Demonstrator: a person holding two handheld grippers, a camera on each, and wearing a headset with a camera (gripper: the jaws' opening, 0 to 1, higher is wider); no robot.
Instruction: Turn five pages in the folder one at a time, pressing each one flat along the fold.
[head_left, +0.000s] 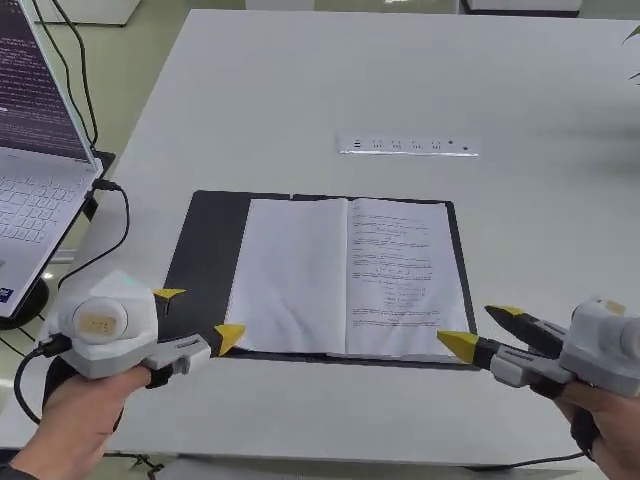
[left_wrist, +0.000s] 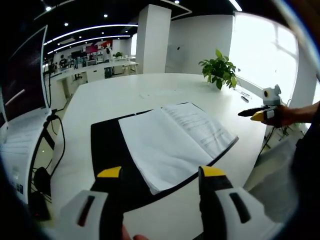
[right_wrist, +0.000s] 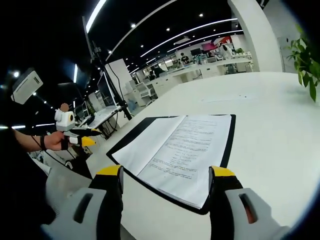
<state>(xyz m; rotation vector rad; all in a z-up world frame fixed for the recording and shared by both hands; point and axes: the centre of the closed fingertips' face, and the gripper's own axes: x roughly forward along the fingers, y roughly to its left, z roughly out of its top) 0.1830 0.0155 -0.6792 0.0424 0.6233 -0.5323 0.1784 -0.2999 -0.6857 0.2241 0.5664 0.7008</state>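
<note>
Black flat folder (head_left: 205, 260) with white sheets lies open on the white tabletop (head_left: 400, 90), just ahead of both jaws. Left gripper (head_left: 200, 315) and right gripper (head_left: 482, 328) gape empty. A turn seems about to begin: right jaws need to pinch the near corner of the printed page (head_left: 400, 270).

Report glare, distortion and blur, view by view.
Head view: even light, open black folder sharp, its print too small to read. Left gripper view: fisheye bends the white table; window blown out. Right gripper view: same bending, bright ceiling strips.
</note>
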